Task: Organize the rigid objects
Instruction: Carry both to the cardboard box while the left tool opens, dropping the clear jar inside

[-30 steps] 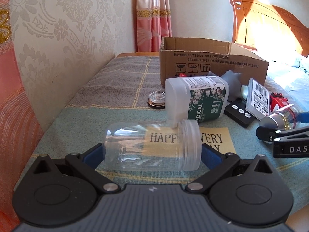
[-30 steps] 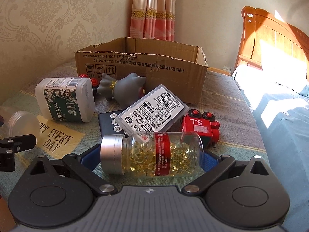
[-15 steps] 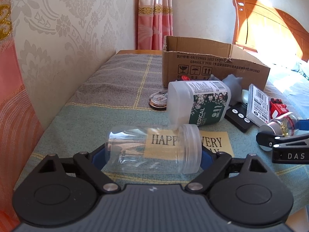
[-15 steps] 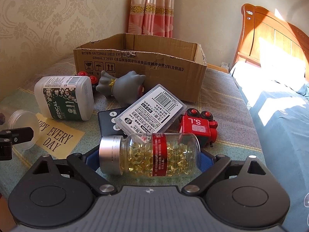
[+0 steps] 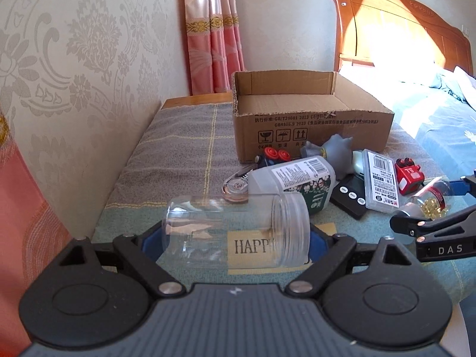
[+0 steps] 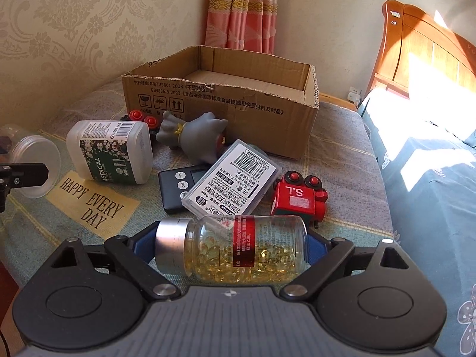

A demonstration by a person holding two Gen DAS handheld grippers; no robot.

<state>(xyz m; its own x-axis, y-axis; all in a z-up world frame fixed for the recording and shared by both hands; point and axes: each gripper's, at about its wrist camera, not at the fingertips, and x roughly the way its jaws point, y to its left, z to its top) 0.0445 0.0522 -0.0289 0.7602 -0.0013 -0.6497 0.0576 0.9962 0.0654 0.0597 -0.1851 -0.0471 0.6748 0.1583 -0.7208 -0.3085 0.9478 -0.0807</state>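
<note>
My left gripper [image 5: 235, 238] is shut on an empty clear plastic jar [image 5: 235, 232], held sideways above the cloth. My right gripper [image 6: 230, 244] is shut on a clear bottle of yellow capsules [image 6: 238, 250] with a silver cap and red label, also held sideways. An open, empty cardboard box [image 6: 226, 101] stands behind the clutter; it also shows in the left wrist view [image 5: 309, 125]. The right gripper and its bottle [image 5: 431, 202] show at the right of the left wrist view.
On the cloth lie a white medical bottle [image 6: 110, 151], a grey toy figure [image 6: 193, 136], a clear flat case [image 6: 235, 181] on a black timer [image 6: 175, 187], a red toy train [image 6: 300, 199] and a small round tin [image 5: 235, 186]. Wall at left, bed at right.
Both grippers have lifted with their loads: the clear jar and the capsule bottle now sit higher above the cloth, and the views look down more into the box.
</note>
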